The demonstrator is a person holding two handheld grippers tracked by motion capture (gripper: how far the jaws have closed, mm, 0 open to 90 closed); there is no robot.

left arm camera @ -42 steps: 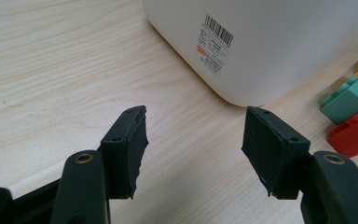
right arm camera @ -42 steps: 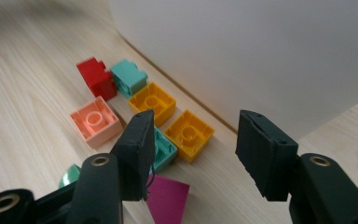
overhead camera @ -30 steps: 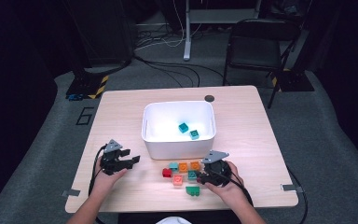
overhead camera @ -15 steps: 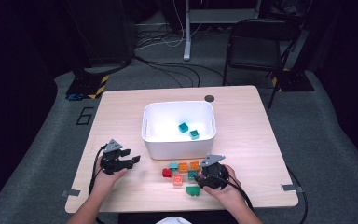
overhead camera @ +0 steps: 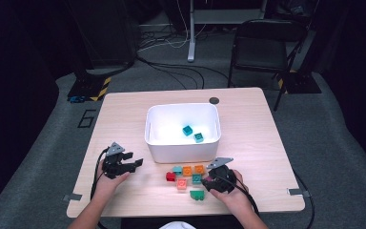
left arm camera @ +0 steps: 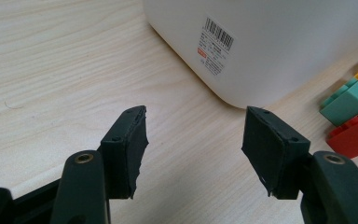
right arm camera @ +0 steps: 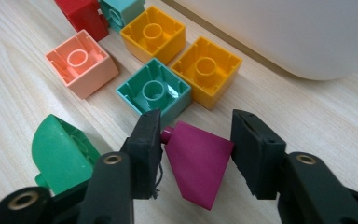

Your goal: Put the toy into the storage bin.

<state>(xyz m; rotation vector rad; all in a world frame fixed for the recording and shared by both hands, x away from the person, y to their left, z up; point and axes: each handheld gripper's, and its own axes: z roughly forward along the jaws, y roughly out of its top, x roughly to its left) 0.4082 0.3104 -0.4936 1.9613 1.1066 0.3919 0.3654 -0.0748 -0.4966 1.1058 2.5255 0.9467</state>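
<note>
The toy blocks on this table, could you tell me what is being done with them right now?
A person is sorting toy blocks into the white bin, which holds two teal blocks. The right gripper has just been closing its jaws around a magenta wedge block on the table, and both pads now appear to touch it. Beside it lie green, teal, orange, peach and red blocks. The left gripper rests open over bare table by the bin.

1. The magenta block (right arm camera: 196, 162) runs behind the black jaws at both sides, so its side faces are hidden.
2. The red block (left arm camera: 354, 135) is cut off by the picture's right edge.
3. The label (left arm camera: 213, 47) on the white bin (left arm camera: 279, 46) is too small to read.
</note>
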